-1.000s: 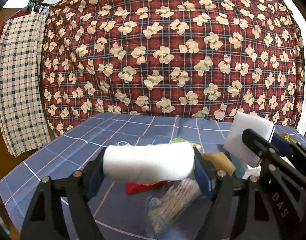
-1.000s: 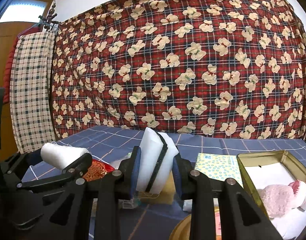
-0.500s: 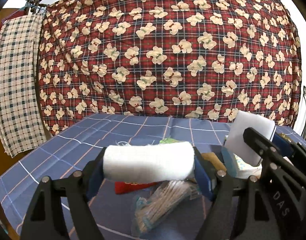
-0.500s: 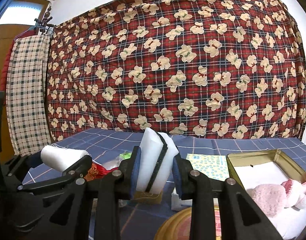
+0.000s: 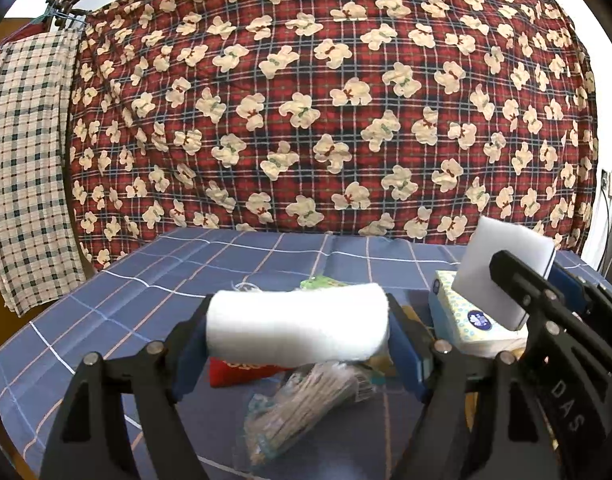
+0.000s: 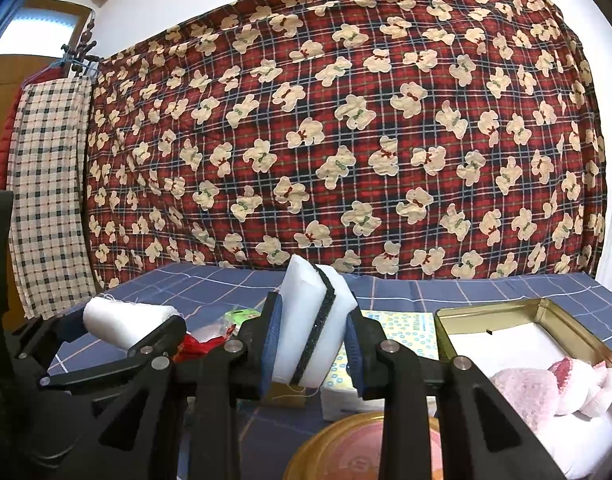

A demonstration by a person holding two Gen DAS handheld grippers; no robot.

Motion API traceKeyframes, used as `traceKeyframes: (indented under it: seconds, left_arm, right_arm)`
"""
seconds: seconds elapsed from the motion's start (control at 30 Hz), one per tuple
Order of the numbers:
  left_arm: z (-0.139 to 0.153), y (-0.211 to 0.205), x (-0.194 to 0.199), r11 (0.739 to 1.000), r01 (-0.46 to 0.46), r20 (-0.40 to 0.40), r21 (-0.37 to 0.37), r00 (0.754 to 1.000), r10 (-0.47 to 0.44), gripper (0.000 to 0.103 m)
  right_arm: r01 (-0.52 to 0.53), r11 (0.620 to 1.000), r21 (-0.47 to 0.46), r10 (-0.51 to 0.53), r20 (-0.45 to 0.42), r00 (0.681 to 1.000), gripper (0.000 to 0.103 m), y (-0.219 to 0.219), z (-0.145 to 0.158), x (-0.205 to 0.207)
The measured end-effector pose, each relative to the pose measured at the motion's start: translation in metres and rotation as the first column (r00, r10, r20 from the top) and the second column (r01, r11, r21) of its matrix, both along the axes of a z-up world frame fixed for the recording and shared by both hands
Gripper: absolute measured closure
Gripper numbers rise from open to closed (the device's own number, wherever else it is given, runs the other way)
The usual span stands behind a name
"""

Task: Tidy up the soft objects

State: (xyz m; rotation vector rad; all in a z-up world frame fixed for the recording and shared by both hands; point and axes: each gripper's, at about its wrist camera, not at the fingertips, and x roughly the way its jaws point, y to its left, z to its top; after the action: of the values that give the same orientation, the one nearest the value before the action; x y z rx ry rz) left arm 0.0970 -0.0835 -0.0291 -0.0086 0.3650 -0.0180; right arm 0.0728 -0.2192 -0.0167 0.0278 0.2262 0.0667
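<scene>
My left gripper [image 5: 297, 330] is shut on a white gauze roll [image 5: 296, 327], held sideways above the blue checked tablecloth; the roll also shows in the right wrist view [image 6: 126, 322]. My right gripper [image 6: 312, 336] is shut on a white sponge with a dark middle layer [image 6: 312, 330], held upright; it shows at the right of the left wrist view [image 5: 502, 274]. An open gold tin [image 6: 486, 314] at the right holds a pink plush toy [image 6: 526, 392] on white padding.
Under the grippers lie a tissue pack [image 5: 466, 320], a red pouch [image 5: 242, 372], a clear bag of cotton swabs [image 5: 306, 404] and a round gold tin lid [image 6: 346, 452]. A red teddy-print blanket [image 5: 326, 100] hangs behind the table.
Both grippers have moved a little to the right and forward with their loads; the tin and tissue pack sit nearer. Both grips are unchanged.
</scene>
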Motion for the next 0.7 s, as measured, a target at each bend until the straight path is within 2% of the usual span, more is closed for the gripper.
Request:
traceKeyframes:
  seconds: [0.23,0.7]
  left_arm:
    - [0.0,-0.017,-0.001,0.999,0.036,-0.001,0.024,0.999,-0.036,0.024]
    - [-0.001,-0.031,0.0,0.998,0.061,-0.007,0.014,0.998,-0.061,0.024]
  right_arm:
    - [0.01,1.0,0.01,-0.01,0.014,1.0,0.07,-0.007,0.001,-0.004]
    - [0.064,0.997,0.038,-0.064,-0.002,0.998,0.07,-0.025,-0.001,-0.005]
